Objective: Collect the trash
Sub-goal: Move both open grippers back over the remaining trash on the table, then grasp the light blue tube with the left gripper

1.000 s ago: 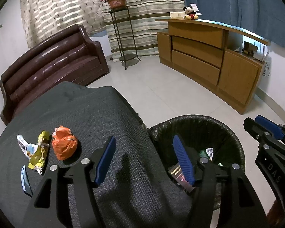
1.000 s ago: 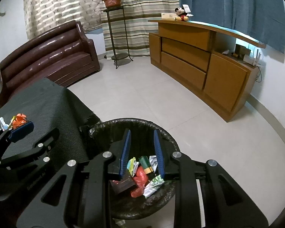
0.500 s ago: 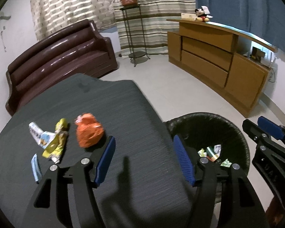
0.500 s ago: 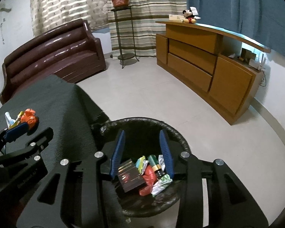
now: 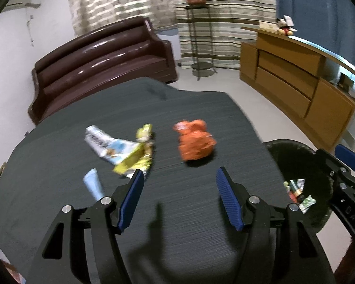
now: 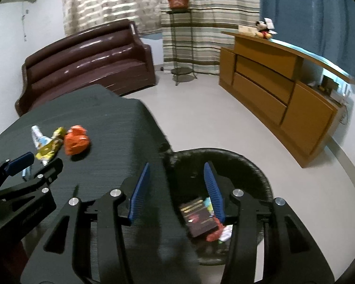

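An orange crumpled bag (image 5: pixel 195 143) lies on the dark cloth table (image 5: pixel 153 224), with a yellow wrapper (image 5: pixel 139 155), a white-blue wrapper (image 5: pixel 106 145) and a pale blue strip (image 5: pixel 93 185) to its left. My left gripper (image 5: pixel 179 187) is open and empty, just short of the orange bag. My right gripper (image 6: pixel 177 184) is open and empty, over the table's right edge and the black bin (image 6: pixel 246 168). The bin holds a dark box (image 6: pixel 198 215) and several wrappers. The orange bag (image 6: pixel 77 143) also shows in the right wrist view.
The bin (image 5: pixel 295 151) stands on the floor right of the table. A brown sofa (image 5: pixel 101 68) is behind the table. A wooden sideboard (image 5: pixel 295 85) runs along the right wall. A plant stand (image 5: pixel 198 35) is by the curtains.
Both grippers have swung left from over the bin towards the table. The right gripper has opened wider. The trash on the table now sits nearer the left gripper.
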### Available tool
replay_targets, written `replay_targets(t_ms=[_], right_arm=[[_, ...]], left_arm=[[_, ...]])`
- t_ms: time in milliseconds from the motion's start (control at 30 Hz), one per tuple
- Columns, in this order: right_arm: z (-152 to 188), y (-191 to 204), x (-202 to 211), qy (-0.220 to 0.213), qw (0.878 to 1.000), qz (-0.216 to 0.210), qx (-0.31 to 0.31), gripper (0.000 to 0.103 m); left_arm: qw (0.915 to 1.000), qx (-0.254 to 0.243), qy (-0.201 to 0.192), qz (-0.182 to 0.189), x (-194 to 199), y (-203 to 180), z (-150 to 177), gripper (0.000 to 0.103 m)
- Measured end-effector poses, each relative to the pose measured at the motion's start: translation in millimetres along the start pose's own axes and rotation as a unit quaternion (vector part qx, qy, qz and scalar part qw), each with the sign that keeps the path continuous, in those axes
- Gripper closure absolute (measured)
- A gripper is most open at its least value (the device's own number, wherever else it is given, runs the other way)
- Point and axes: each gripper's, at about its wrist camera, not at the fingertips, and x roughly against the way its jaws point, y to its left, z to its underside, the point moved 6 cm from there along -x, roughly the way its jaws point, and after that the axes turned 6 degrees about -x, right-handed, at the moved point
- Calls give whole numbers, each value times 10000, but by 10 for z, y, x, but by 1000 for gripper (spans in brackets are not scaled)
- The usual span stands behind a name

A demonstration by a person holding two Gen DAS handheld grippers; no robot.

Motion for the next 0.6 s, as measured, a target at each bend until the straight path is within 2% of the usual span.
replay_targets(t_ms=[367, 500, 600], right_arm=[[61, 568, -55, 154, 9989, -342, 275, 56], [82, 694, -99, 232, 9983, -421, 330, 56], [89, 763, -121, 285, 9978, -463, 369, 56]], left_arm=[[9968, 497, 320, -529, -150, 660, 222, 41], [9946, 746, 537, -475, -244, 807, 256, 40], [9945, 732, 585, -476, -281, 878, 244, 41]])
